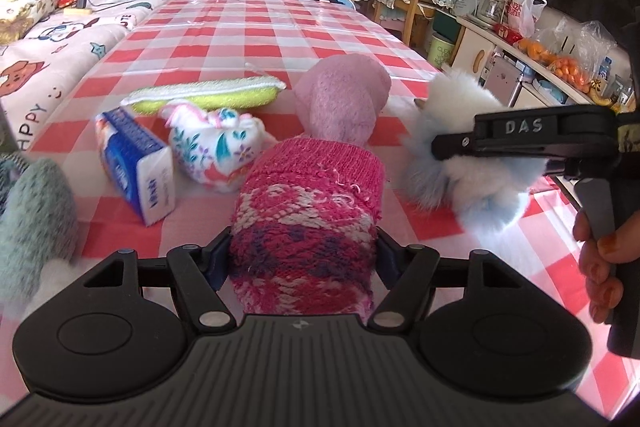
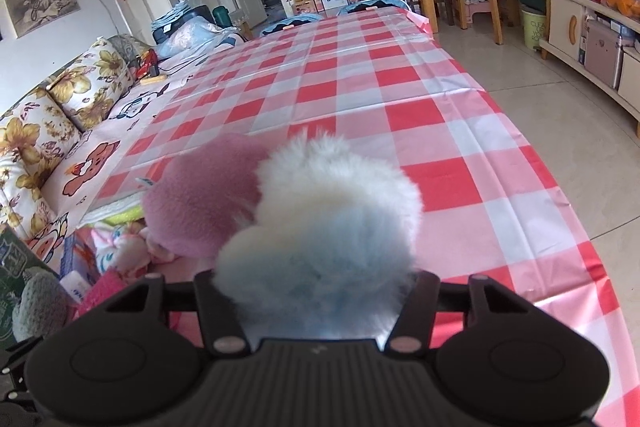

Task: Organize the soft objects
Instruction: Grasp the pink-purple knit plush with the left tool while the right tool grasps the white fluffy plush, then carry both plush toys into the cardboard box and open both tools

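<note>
Left wrist view: left gripper [image 1: 303,251], fingers clenched on a pink knitted sock [image 1: 308,211] at 6 o'clock, over the checked counter [image 1: 260,27]. Tissue pack [image 1: 134,165] and floral cloth bundle [image 1: 216,147] at 9 o'clock; yellow-green sponge [image 1: 208,93] at 10; pink plush toy [image 1: 344,99] at 12.

Right wrist view: right gripper [image 2: 316,291], fingers grasping a blue-white fluffy toy [image 2: 328,227], centre; pink plush toy [image 2: 204,203] at 9 o'clock, touching it.

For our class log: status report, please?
Left tool shut on pink patterned knitted sock. Right tool shut on fluffy blue-white pompom. Nothing in the way.
</note>
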A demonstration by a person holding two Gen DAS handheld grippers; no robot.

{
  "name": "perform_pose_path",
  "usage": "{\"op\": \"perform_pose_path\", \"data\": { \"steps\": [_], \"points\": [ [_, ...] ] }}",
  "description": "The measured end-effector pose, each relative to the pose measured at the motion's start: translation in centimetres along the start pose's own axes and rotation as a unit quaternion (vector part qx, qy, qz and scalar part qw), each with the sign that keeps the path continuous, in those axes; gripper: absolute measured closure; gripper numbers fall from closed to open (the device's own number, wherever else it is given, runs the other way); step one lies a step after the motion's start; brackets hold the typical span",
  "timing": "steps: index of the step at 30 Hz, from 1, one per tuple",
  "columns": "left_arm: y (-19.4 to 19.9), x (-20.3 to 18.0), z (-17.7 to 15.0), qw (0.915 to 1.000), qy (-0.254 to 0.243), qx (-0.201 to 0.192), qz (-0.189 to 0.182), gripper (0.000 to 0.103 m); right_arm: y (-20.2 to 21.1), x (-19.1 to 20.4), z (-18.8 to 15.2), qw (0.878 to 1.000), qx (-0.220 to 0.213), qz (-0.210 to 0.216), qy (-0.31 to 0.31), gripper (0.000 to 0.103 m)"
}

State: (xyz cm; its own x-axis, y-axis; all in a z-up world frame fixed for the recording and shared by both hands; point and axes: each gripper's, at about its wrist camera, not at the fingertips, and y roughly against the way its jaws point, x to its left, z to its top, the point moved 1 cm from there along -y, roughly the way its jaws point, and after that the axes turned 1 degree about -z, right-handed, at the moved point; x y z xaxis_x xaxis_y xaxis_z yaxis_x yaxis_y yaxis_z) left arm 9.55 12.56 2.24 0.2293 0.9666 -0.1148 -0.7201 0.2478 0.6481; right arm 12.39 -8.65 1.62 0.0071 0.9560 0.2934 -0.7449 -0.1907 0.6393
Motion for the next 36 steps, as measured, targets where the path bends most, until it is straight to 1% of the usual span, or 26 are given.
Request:
{"op": "perform_pose_path", "data": {
  "steps": [8, 17, 25, 36],
  "points": [
    [1.5, 0.9, -0.7, 0.9999, 0.012, -0.001, 0.001, 0.018, 2.2, 1.7, -0.3, 1.0, -0.007, 0.001, 0.02, 0.048],
    [3.9, 2.3, -1.0, 0.9994, 0.028, -0.019, 0.003, 0.018, 4.3, 3.9, -0.4, 1.0, -0.019, 0.017, 0.013, 0.048],
    [6.5, 4.6, -0.6, 0.9976, 0.054, -0.043, -0.001, 0.018, 6.2, 5.8, -0.8, 0.999, -0.028, 0.044, 0.003, 0.048],
    [9.8, 6.6, -0.1, 0.9948, 0.072, -0.072, -0.003, 0.018, 8.6, 9.2, -1.9, 0.995, -0.044, 0.087, -0.002, 0.048]
  ]
}}
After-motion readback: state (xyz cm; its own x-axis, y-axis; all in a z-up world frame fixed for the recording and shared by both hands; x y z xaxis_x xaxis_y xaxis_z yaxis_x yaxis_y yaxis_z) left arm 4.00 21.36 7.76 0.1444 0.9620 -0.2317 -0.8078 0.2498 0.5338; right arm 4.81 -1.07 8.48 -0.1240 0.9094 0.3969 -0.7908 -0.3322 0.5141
